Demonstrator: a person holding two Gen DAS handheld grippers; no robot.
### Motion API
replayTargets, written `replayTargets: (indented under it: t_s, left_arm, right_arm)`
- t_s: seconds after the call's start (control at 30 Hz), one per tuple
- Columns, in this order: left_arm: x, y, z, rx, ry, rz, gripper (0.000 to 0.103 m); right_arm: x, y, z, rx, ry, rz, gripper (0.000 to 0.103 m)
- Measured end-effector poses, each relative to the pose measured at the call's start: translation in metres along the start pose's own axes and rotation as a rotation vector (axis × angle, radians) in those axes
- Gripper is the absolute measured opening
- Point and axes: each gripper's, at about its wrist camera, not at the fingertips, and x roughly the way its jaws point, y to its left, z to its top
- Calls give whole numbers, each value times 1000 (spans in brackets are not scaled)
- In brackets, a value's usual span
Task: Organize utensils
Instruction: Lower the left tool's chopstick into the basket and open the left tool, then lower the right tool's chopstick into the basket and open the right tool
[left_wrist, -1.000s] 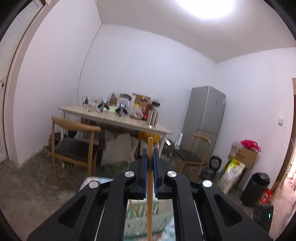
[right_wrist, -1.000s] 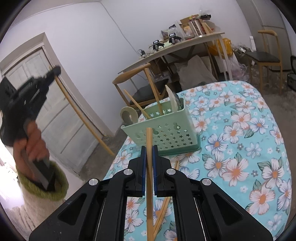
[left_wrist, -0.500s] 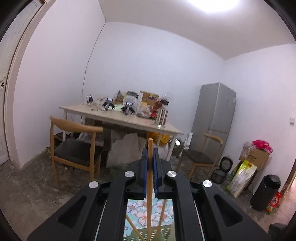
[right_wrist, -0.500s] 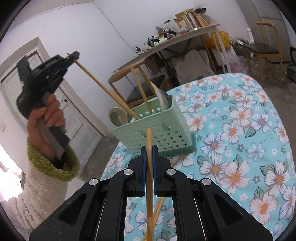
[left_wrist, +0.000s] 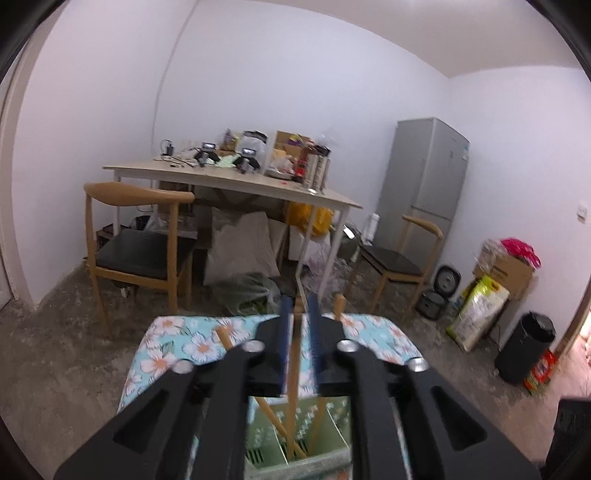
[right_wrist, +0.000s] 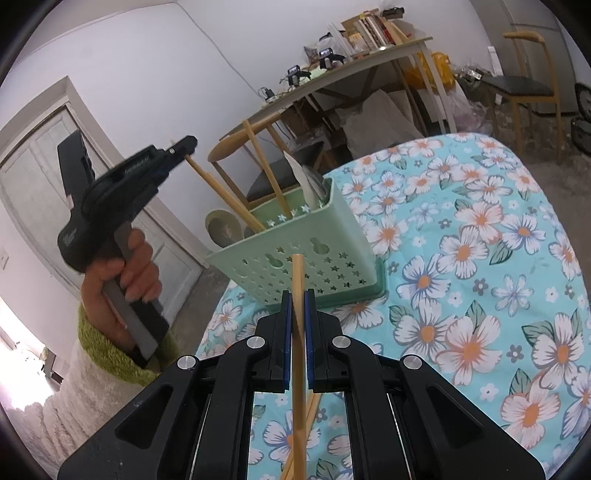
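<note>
My right claw (right_wrist: 295, 325) clamps one wooden chopstick (right_wrist: 297, 354) upright, not yet binned; another lies on the floral worktop (right_wrist: 480, 258) beneath it. Just beyond stands the green utensil basket (right_wrist: 306, 264), already holding chopsticks and spoons. Over it, my left claw (left_wrist: 298, 328) is opening, its chopstick (left_wrist: 293, 376) loose between the pads, tip down in the basket.

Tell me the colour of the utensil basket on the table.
Pale mint green, with star-shaped cutouts; the utensil basket shows best in the right wrist view.
</note>
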Motion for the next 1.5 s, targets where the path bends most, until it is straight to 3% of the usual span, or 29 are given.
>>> replayTargets:
  t_s: [0.03, 0.1, 0.23, 0.43, 0.63, 0.87, 1.17, 1.5]
  left_arm:
    - [-6, -2, -2, 7, -1, -1, 41]
    - [-19, -4, -7, 10, -24, -3, 54]
    - [-49, -4, -19, 11, -47, 10, 67]
    - [-95, 7, -62, 8, -56, 59, 79]
    - [-118, 32, -109, -41, 22, 93, 82]
    - [-138, 46, -150, -25, 75, 126, 83]
    - [-139, 50, -159, -15, 83, 113, 84]
    - [-134, 51, -171, -29, 119, 109, 84]
  right_arm:
    - [-1, 1, 1, -2, -2, 0, 5]
    - [-6, 6, 1, -12, -9, -2, 5]
    - [-15, 15, 2, -33, -22, -8, 5]
    - [-18, 32, 14, -73, -39, -18, 5]
    - [-15, 64, 44, -144, -82, -32, 5]
    - [-28, 104, 94, -216, -201, -23, 4]
    - [-19, 120, 138, -254, -293, -79, 4]
    - [13, 106, 147, -255, -305, -163, 4]
